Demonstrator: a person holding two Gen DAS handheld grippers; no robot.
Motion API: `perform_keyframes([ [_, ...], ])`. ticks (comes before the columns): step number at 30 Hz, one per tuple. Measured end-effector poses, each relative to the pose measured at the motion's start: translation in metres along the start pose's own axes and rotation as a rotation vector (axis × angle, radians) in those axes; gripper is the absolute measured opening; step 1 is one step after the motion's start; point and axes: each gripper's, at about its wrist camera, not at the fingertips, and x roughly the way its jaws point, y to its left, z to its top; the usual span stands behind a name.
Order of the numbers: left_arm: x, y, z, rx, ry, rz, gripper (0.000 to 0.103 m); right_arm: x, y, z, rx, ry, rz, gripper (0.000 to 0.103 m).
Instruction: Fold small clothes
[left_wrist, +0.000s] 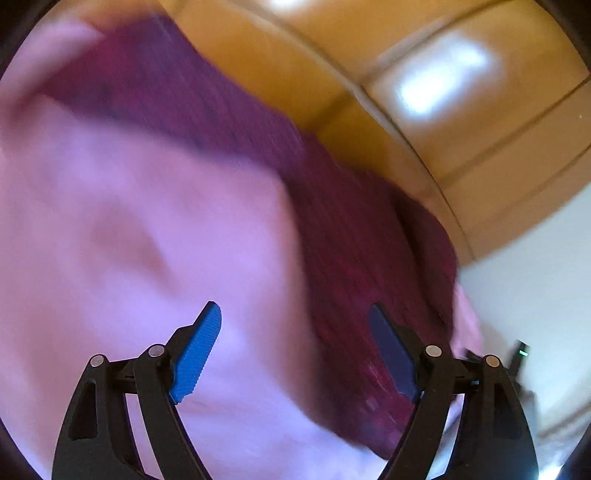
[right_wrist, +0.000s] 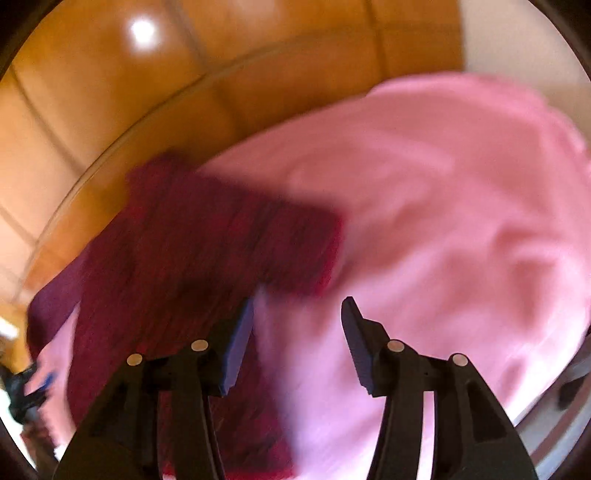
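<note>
Nearest in the left wrist view, the left tongs stand wide apart with nothing between them, poised over the seam where the dark red garment overlaps the pink cloth. In the right wrist view, the right tongs are parted too, empty, just above the garment's near edge. Both views are blurred. The step appears to be reaching for a fresh hold; it would go best if each pair pinches only the red layer at a corner, leaving the pink cloth flat. Beyond lie the wooden table and a pale floor. No container shows.
</note>
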Motion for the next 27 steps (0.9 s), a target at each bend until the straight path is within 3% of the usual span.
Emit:
perform_keyframes([
  [4,0.029,-0.012,-0.027,-0.036,0.078,-0.099,0.078,0.019,0.016,-0.024,-0.037,0.078,0.038,0.049],
  [6,0.035,-0.016,-0.033,-0.052,0.096,-0.128,0.056,0.022,0.024,-0.025,-0.071,0.088,0.022,0.045],
  [7,0.040,-0.018,-0.033,-0.051,0.106,-0.142,0.046,0.022,0.029,-0.026,-0.090,0.093,0.021,0.037],
  [8,0.042,-0.024,-0.028,-0.034,0.118,-0.136,0.025,0.020,0.034,-0.024,-0.107,0.093,0.020,0.029],
  [10,0.038,-0.034,-0.026,0.001,0.110,-0.126,0.016,0.015,0.046,-0.024,-0.144,0.084,0.006,0.024],
  [16,-0.022,-0.064,0.011,0.110,0.027,-0.131,0.011,-0.030,0.092,-0.017,-0.219,-0.017,0.127,0.017],
  [20,-0.079,-0.064,0.030,0.184,-0.015,-0.083,0.011,-0.047,0.135,-0.045,-0.332,-0.015,0.214,0.017],
  [24,-0.098,-0.034,0.007,0.197,0.027,0.003,0.011,-0.038,0.149,-0.090,-0.420,0.058,0.190,0.016],
  [27,-0.084,-0.008,-0.033,0.160,0.088,0.069,0.011,-0.032,0.135,-0.124,-0.437,0.117,0.143,0.014],
])
